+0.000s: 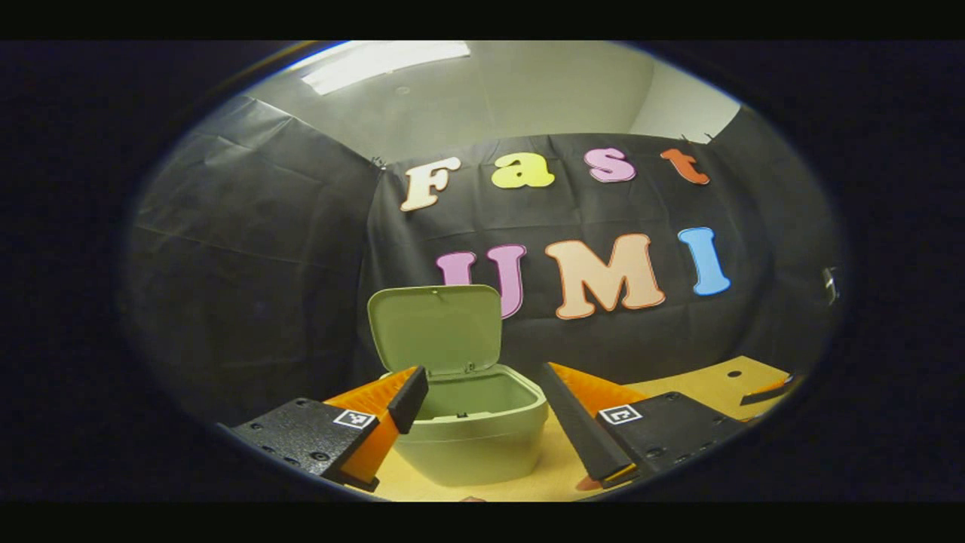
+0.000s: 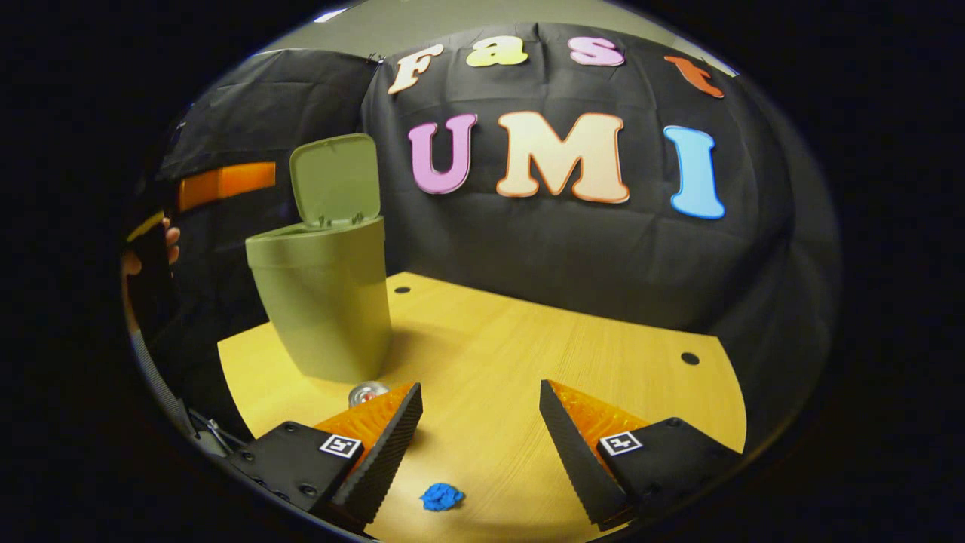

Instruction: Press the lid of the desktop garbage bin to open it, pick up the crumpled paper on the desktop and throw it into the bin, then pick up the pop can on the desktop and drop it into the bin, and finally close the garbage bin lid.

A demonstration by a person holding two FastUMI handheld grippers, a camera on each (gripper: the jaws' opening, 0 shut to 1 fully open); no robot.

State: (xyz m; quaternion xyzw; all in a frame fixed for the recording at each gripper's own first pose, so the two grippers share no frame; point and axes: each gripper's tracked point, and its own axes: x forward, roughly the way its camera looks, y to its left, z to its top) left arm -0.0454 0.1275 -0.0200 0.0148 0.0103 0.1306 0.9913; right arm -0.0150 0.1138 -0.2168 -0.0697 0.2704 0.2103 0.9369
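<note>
The pale green bin (image 1: 473, 434) stands on the wooden desk with its lid (image 1: 437, 329) swung up and open. My left gripper (image 1: 482, 411) hovers open just above and in front of the bin's rim, nothing between its fingers. In the right gripper view the bin (image 2: 324, 298) stands at the back left of the desk, lid (image 2: 336, 179) upright. My right gripper (image 2: 480, 437) is open above the desk. A blue crumpled paper (image 2: 441, 496) lies on the desk below, between the fingers. The pop can's silver end (image 2: 366, 393) peeks out beside the left finger, near the bin's base.
The wooden desk (image 2: 573, 347) has small dark holes in it and black cloth walls behind. At the left edge of the right gripper view, a hand (image 2: 172, 243) holds the other gripper beside the bin. The other gripper's tip (image 1: 765, 392) shows far right in the left gripper view.
</note>
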